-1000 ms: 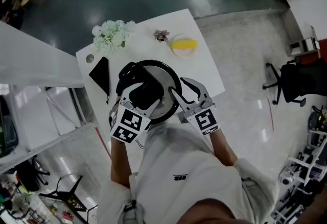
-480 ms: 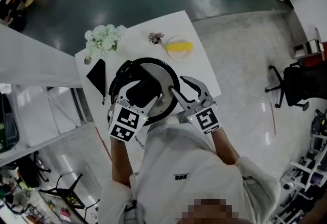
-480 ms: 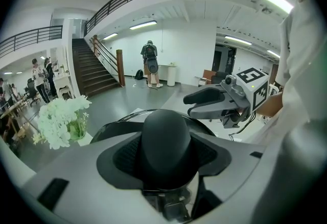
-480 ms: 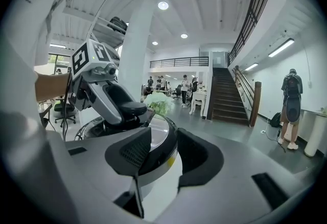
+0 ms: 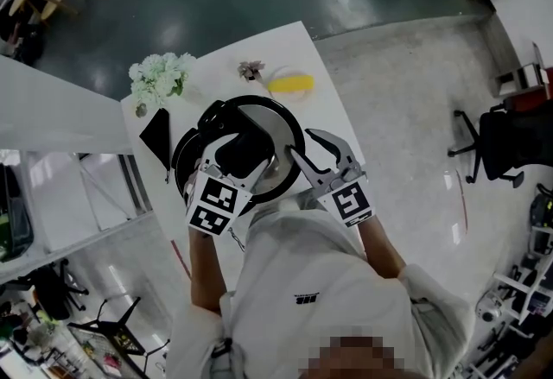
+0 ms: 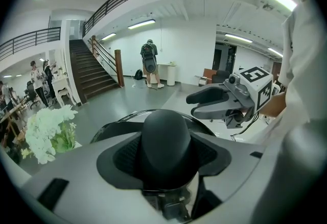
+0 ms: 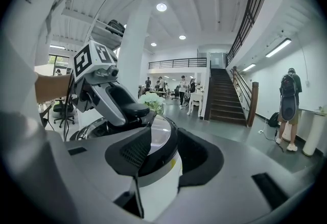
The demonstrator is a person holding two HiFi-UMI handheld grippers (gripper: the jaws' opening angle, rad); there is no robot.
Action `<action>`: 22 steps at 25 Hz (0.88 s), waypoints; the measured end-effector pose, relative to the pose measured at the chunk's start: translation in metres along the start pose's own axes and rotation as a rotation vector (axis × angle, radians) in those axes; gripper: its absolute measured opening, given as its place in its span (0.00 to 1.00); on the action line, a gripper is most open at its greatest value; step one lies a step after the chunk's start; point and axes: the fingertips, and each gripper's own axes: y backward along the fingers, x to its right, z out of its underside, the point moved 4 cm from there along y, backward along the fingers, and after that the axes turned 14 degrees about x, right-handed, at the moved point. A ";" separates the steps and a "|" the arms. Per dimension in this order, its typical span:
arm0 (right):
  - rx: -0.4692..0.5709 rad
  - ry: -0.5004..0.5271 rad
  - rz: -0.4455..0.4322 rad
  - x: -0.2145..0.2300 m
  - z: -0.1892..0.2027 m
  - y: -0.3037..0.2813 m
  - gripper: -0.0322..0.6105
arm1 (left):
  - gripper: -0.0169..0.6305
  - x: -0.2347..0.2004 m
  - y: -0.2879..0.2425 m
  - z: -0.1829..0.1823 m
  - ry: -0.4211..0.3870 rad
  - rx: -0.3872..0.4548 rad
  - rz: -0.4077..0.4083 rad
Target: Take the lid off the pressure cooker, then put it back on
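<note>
Left gripper (image 5: 242,153) clamps the black knob (image 6: 166,136), right gripper (image 7: 158,159) bites the rim. The lid (image 5: 281,131) sits offset right of the cooker pot (image 5: 179,168), so seating likely means shifting left.

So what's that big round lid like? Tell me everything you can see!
The lid is round and made of shiny silver metal, with a black rim and a chunky black handle across its top. It is over the near side of the white table. The left gripper clamps the handle, and the right gripper pinches the rim.
</note>
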 end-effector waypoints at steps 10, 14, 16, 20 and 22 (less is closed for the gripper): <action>0.025 0.020 0.037 0.045 0.010 0.021 0.30 | 0.47 0.012 -0.045 -0.022 -0.015 -0.002 0.027; 0.034 0.030 0.050 0.063 0.015 0.030 0.30 | 0.47 0.018 -0.065 -0.030 -0.020 -0.004 0.043; 0.023 0.016 0.064 0.072 0.016 0.036 0.30 | 0.47 0.022 -0.075 -0.034 -0.022 -0.006 0.051; 0.003 -0.008 0.085 0.087 0.019 0.045 0.30 | 0.47 0.030 -0.093 -0.040 -0.022 -0.010 0.065; -0.008 -0.019 0.091 0.094 0.021 0.050 0.30 | 0.47 0.034 -0.102 -0.042 -0.022 -0.011 0.070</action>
